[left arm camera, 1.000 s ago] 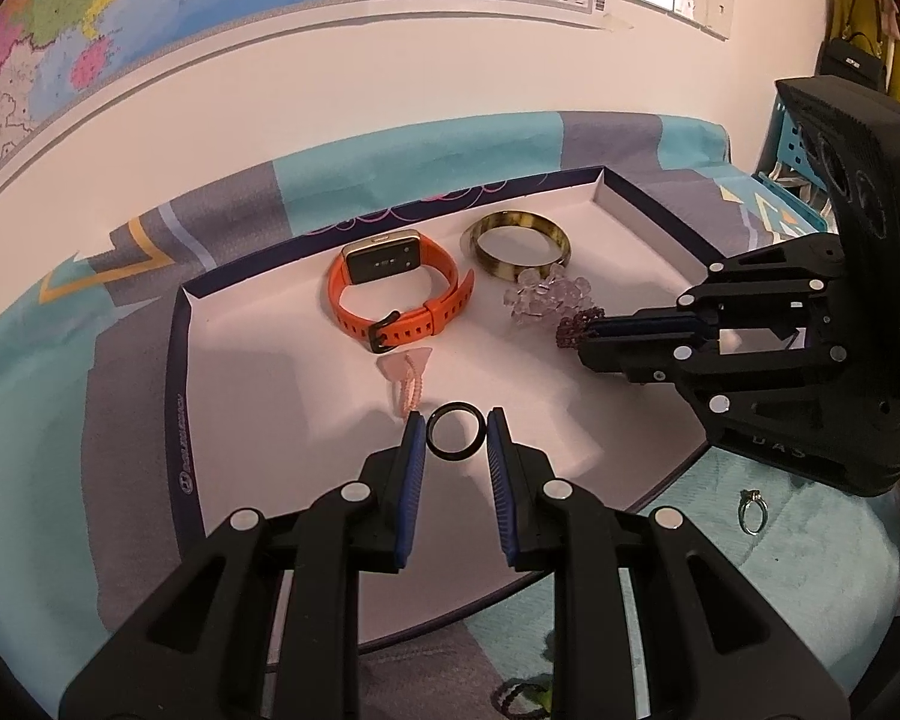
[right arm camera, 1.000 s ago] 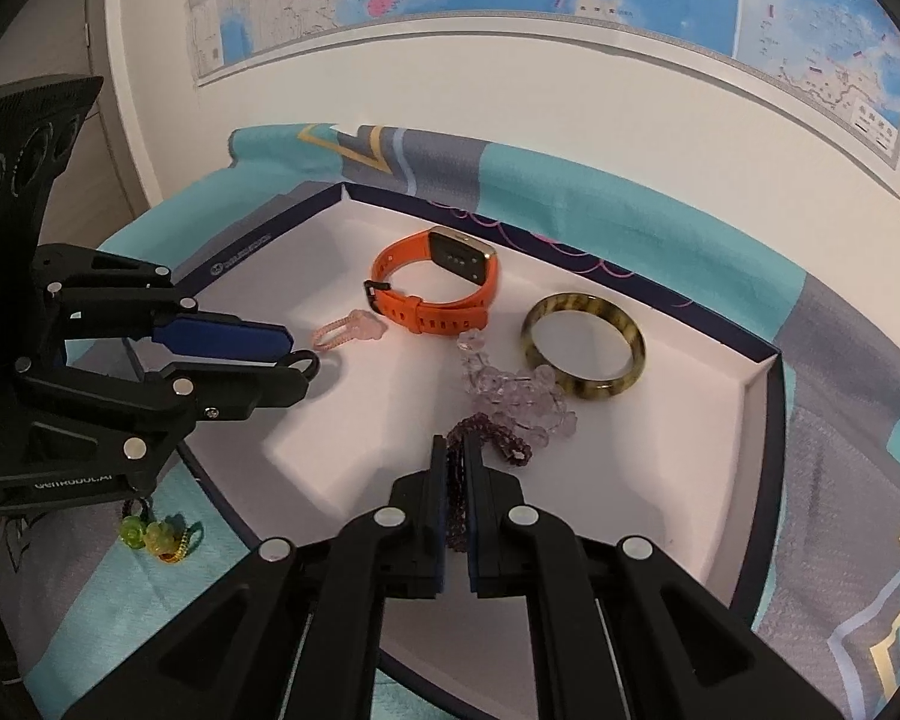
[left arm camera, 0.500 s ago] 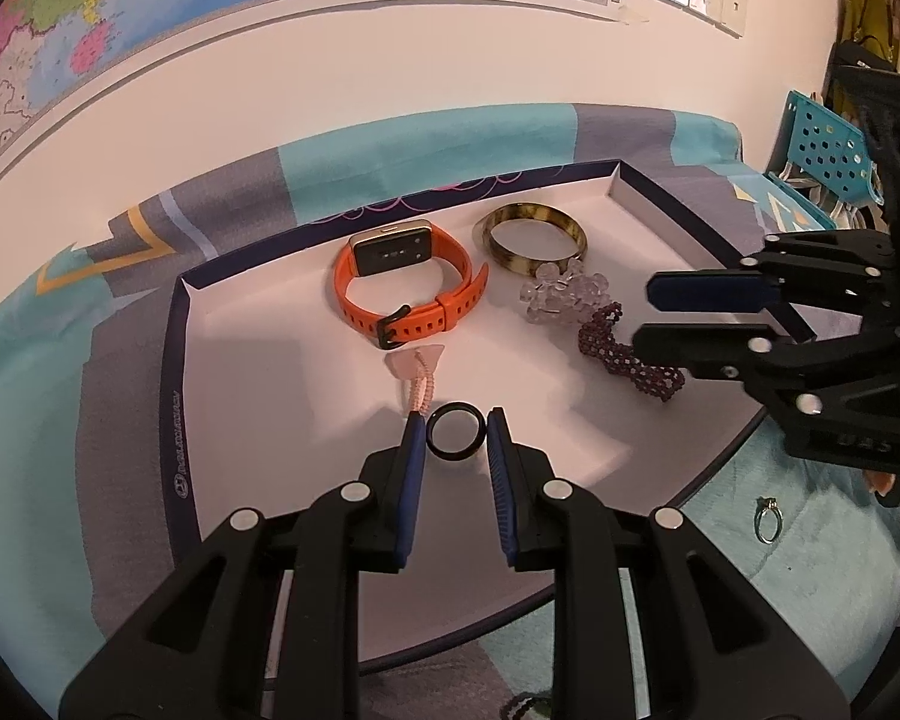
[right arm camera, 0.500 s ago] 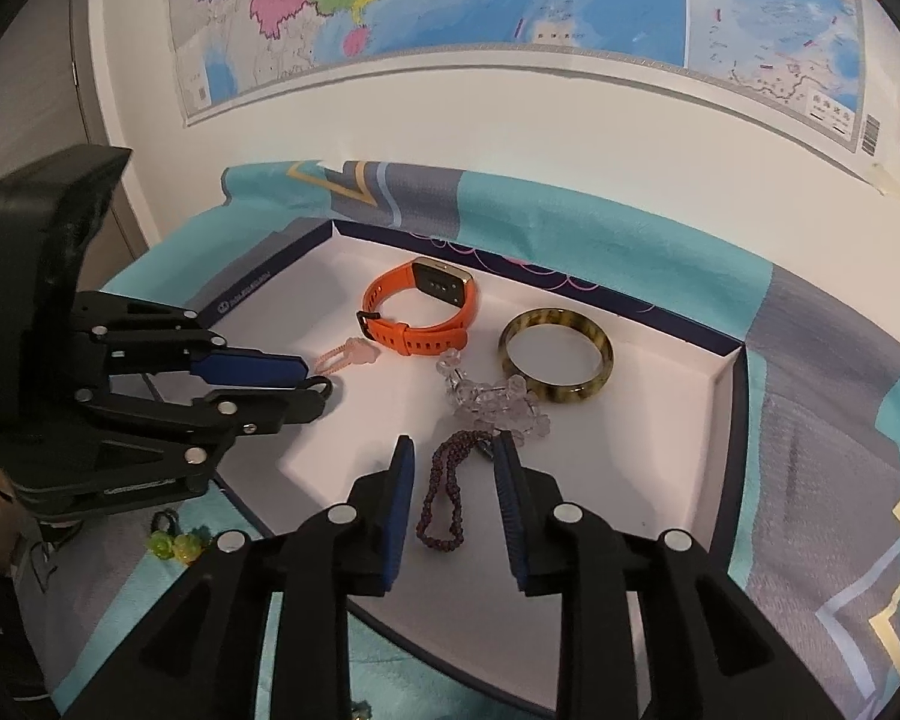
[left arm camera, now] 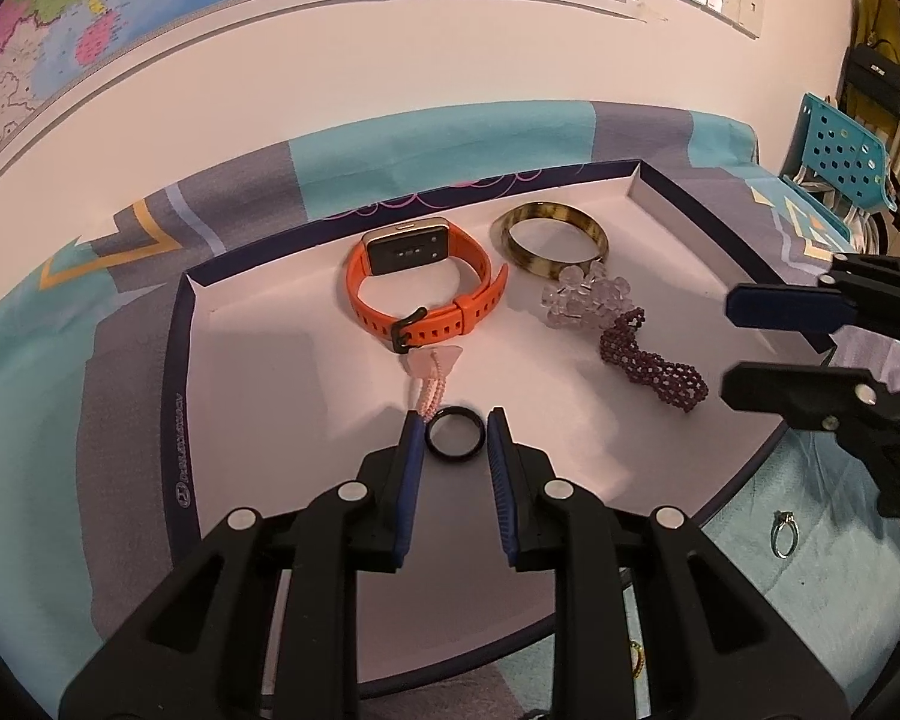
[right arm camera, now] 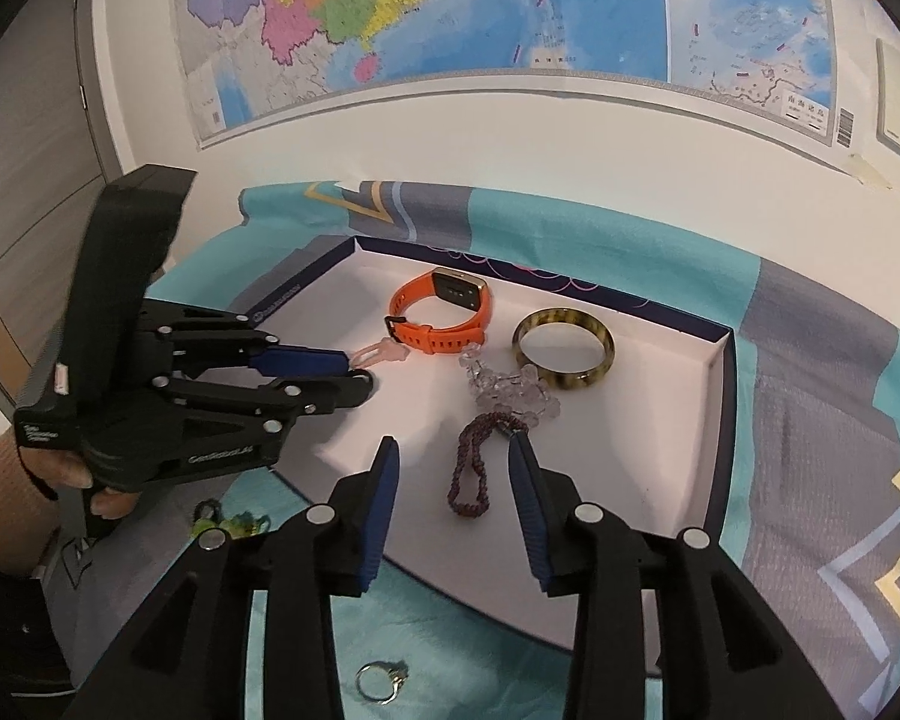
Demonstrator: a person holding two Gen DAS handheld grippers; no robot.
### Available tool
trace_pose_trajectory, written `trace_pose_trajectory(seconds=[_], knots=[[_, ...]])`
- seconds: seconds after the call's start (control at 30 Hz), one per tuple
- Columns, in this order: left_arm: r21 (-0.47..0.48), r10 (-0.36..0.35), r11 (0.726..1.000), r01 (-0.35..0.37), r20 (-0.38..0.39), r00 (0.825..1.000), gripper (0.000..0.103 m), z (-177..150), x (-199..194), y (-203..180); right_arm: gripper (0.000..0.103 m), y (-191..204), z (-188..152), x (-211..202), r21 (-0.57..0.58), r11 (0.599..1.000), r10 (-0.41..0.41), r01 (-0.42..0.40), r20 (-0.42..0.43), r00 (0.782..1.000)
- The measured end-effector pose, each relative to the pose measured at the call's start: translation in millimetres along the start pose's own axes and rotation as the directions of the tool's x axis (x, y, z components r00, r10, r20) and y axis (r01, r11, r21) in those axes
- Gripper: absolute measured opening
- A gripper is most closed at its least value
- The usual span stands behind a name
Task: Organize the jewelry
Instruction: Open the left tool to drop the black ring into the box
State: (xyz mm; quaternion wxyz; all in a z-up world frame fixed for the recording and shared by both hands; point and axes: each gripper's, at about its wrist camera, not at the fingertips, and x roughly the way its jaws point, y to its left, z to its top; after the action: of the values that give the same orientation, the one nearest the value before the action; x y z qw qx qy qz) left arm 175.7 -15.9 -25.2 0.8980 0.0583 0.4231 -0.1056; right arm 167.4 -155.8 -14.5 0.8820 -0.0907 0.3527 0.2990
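Observation:
A white tray (left arm camera: 258,372) with a dark rim lies on the patterned cloth. In it are an orange smartwatch (left arm camera: 420,282), a tortoiseshell bangle (left arm camera: 549,237), a clear bead bracelet (left arm camera: 585,300), a dark purple bead bracelet (left arm camera: 654,366) and a pink charm (left arm camera: 432,369). My left gripper (left arm camera: 455,441) is shut on a black ring (left arm camera: 455,439) just above the tray floor. My right gripper (right arm camera: 453,468) is open and empty, raised over the tray's near edge, with the purple bracelet (right arm camera: 471,462) lying free below it.
A silver ring (right arm camera: 384,681) lies on the teal cloth outside the tray's near edge. A green and yellow hair tie (right arm camera: 234,522) lies by the left gripper's body. A small gold piece (left arm camera: 636,657) lies on the cloth. A wall with a map stands behind.
My right gripper opened, let go of the purple bracelet in the tray, and pulled back and up. My left gripper stayed put, holding the black ring.

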Motion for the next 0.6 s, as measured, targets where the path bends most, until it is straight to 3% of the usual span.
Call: trace_pose_trajectory(seconds=[0.13,0.27,0.6], knots=[[-0.005,0.001,1.0,-0.001,0.011,1.0,0.025,0.1,-3.6,1.2,0.04,2.4,-5.8,-8.0,0.006,1.0,0.008,-0.008,0.007,1.0],[-0.01,0.012,1.0,-0.012,0.037,0.999,0.043,-1.2,-14.6,2.2,0.043,3.3,-11.5,-14.6,0.016,1.0,0.017,-0.018,0.012,1.0],[-0.021,0.018,1.0,-0.015,0.125,0.992,0.056,-22.2,-62.2,2.6,0.052,3.0,-36.6,-29.0,0.061,0.997,0.04,-0.04,0.01,0.999]])
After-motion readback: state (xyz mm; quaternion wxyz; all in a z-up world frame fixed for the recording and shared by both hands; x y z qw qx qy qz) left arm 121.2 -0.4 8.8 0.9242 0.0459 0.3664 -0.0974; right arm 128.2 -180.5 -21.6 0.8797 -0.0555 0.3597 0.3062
